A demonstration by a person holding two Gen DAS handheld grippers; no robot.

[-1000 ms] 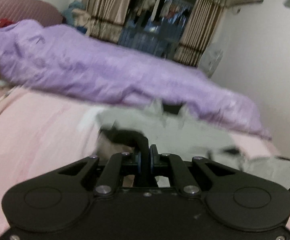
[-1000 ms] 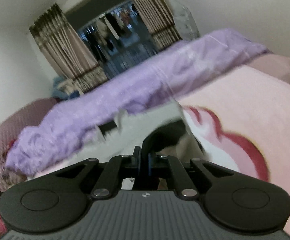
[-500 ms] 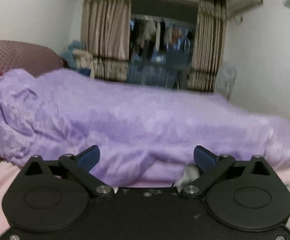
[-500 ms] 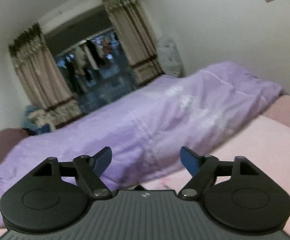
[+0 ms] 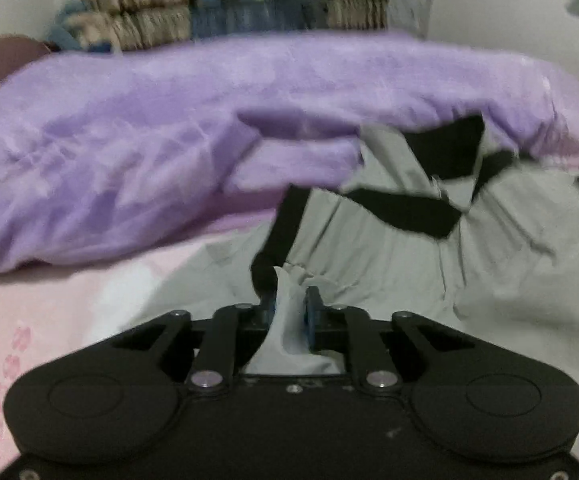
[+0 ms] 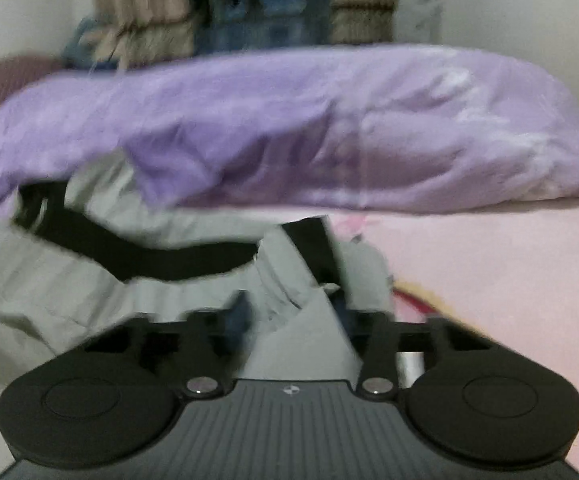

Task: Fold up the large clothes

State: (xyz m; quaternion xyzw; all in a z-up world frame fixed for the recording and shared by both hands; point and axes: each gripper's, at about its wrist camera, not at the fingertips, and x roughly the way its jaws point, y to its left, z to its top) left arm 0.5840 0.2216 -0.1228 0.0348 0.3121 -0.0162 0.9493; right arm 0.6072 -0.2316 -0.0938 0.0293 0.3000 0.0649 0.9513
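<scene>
**A:** What do we see from the left wrist?

**B:** Our left tool [image 5: 291,308], wide apart and empty half a second ago, has just been closing and now pinches a ridge of the grey garment [image 5: 489,280]. The garment lies crumpled on the pink bed [image 5: 49,300], its far edge against the purple duvet [image 5: 169,120].

**A:** And from the right wrist?

**B:** Blurrier. Our right tool [image 6: 293,316] has just been closing too, with a fold of grey cloth between its fingers; we cannot tell whether the pads press yet. The garment's black trim [image 6: 149,256] runs off to the left.

**A:** Meaning?

**B:** We judge both have regripped for the next fold.
</scene>
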